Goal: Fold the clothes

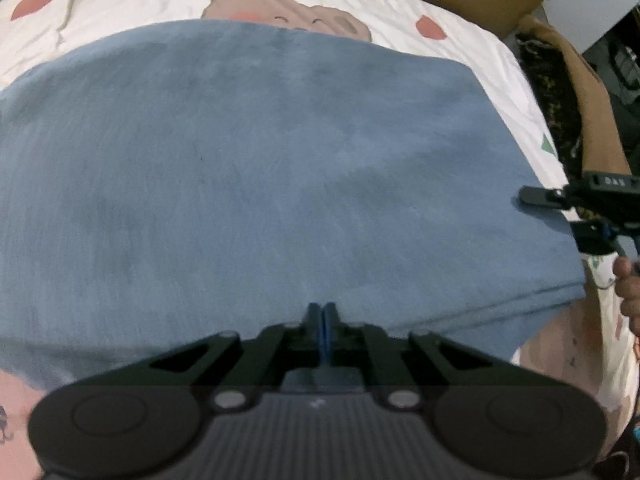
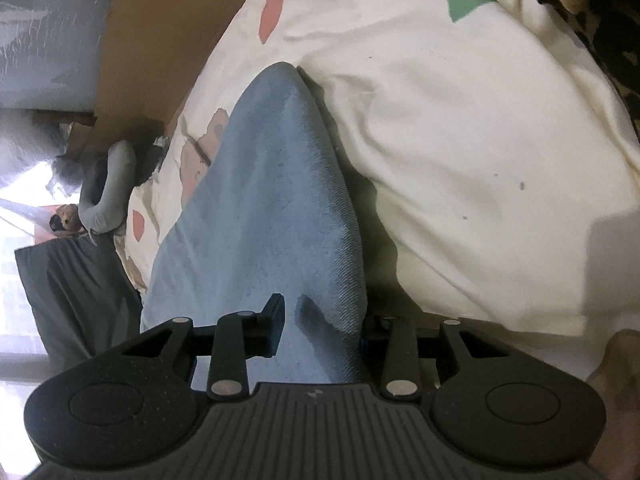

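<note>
Folding step under way: blue garment (image 1: pixel 280 168) lies flat on the patterned bedsheet (image 1: pixel 500 64), long axis left to right. Left gripper (image 1: pixel 319 310) is closed at its near edge; whether cloth is pinched, unclear. Right gripper (image 2: pixel 320 320), jaws parted, straddles the right end, fabric between them.

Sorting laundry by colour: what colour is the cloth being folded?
Dusty blue folded cloth, plain, no print; clearest in the left wrist view.

A cream bedsheet (image 1: pixel 120 8) with bear print lies beside brown cardboard (image 2: pixel 160 32) and a grey pillow (image 2: pixel 44 40).
</note>
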Motion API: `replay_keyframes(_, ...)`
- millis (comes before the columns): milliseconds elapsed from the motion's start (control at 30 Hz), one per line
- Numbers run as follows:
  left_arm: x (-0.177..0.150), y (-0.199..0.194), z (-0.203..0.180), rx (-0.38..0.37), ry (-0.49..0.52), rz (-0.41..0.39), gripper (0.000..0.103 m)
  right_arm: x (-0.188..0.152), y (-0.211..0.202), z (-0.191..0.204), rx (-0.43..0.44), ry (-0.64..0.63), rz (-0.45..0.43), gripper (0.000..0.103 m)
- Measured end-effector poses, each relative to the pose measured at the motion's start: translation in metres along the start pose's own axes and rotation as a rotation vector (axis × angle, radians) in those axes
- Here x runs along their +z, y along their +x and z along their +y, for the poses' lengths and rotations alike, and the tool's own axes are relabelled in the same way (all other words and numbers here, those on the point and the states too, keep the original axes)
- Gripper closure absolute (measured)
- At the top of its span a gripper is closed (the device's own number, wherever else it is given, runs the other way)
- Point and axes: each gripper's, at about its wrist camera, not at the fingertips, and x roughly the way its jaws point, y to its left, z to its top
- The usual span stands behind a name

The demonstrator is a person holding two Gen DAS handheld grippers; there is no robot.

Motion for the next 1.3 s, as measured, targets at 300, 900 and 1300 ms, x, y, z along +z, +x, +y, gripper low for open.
replay_keyframes(300, -0.011, 0.016, 0.012, -0.012, -0.034, 0.055, 0.100, -0.002, 0.001, 0.003, -0.017, -0.006, 0.002, 0.066)
replay_keyframes(900, 0.070, -0.008, 0.005, -0.042, 0.067, 0.095, 0.090, -0.001, 0.001, 0.000, 0.011, 0.047, -0.047, 0.062)
replay_keyframes(1300, 0.095, 0.023, 0.020, -0.003, -0.005, -0.006, 0.091, -0.001, 0.000, 0.006, 0.027, 0.064, -0.084, 0.062)
